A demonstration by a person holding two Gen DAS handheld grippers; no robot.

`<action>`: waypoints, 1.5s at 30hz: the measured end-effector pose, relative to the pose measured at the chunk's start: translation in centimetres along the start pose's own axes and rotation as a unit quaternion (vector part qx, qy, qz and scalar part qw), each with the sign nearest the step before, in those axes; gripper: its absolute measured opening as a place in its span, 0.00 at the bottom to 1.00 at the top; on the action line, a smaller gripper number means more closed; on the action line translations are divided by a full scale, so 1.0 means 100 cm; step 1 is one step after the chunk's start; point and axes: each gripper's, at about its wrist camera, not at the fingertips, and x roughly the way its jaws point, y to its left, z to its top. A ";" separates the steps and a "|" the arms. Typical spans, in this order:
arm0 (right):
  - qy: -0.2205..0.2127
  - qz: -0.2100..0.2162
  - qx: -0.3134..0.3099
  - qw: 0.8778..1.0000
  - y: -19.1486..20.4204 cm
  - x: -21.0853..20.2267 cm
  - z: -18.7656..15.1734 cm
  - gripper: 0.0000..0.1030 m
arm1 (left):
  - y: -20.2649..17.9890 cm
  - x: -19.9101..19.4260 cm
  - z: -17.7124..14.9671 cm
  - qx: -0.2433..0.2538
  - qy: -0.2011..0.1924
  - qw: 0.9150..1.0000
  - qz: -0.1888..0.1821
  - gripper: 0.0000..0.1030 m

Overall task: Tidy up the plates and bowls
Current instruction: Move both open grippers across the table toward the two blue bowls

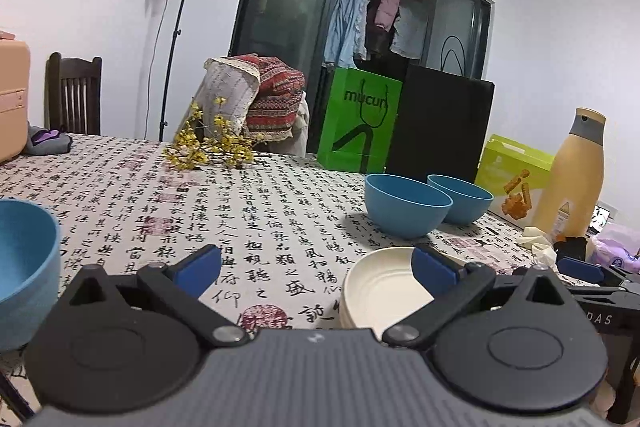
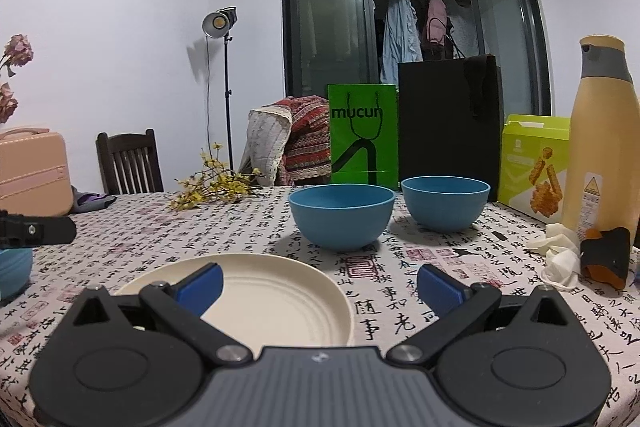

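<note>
- the left gripper [image 1: 316, 269] hangs low over the tablecloth [image 1: 248, 211] with its jaws spread wide and nothing between them; the right gripper [image 2: 320, 285] is likewise spread and empty
- the cream plates [image 2: 280, 303] lie just ahead of the right gripper, its left finger over the near rim; in the left wrist view the same plates [image 1: 380, 291] show layered edges, so it looks like a stack rather than one plate, though i cannot count them
- two blue bowls [image 2: 342, 215] sit side by side beyond the plates, close together but apparently not touching, the farther one [image 2: 444, 201] near the black bag [image 2: 448, 123]
- a third blue bowl [image 1: 24, 267] stands at the left gripper's left, well apart from the other two
- risk, as i judge it: a pinch on a thin plate rim may catch only the top plate and drag or tip the rest; the cloth could bunch under a sliding stack
- risk: smooth curved bowl walls may slip out of a shallow pinch; a dropped bowl could roll toward the yellow flowers [image 1: 212, 143]
- risk: the tall bottle [image 2: 604, 143] and the crumpled white glove [image 2: 560, 255] crowd the right side; a wide swing of the right gripper there could topple the bottle
- risk: the two grippers work close together near the plates, so they may collide
</note>
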 end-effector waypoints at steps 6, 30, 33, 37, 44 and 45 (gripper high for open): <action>0.001 -0.012 0.003 1.000 -0.006 0.000 0.000 1.00 | -0.005 0.007 0.000 0.002 0.002 1.000 -0.012 1.00; 0.003 -0.041 -0.001 0.999 -0.012 -0.001 0.004 1.00 | -0.013 0.029 0.002 -0.002 0.011 0.999 -0.045 1.00; 0.002 -0.045 -0.001 0.999 -0.012 -0.001 0.004 1.00 | -0.012 0.032 0.003 -0.006 0.014 0.999 -0.049 1.00; 0.005 -0.049 -0.002 0.999 -0.013 0.002 0.004 1.00 | -0.012 0.034 0.003 -0.009 0.015 0.998 -0.052 1.00; 0.005 -0.055 -0.002 0.998 -0.013 0.006 0.005 1.00 | -0.012 0.038 0.004 -0.012 0.014 0.998 -0.056 1.00; 0.005 -0.055 -0.002 0.998 -0.013 0.006 0.006 1.00 | -0.012 0.039 0.004 -0.012 0.014 0.998 -0.056 1.00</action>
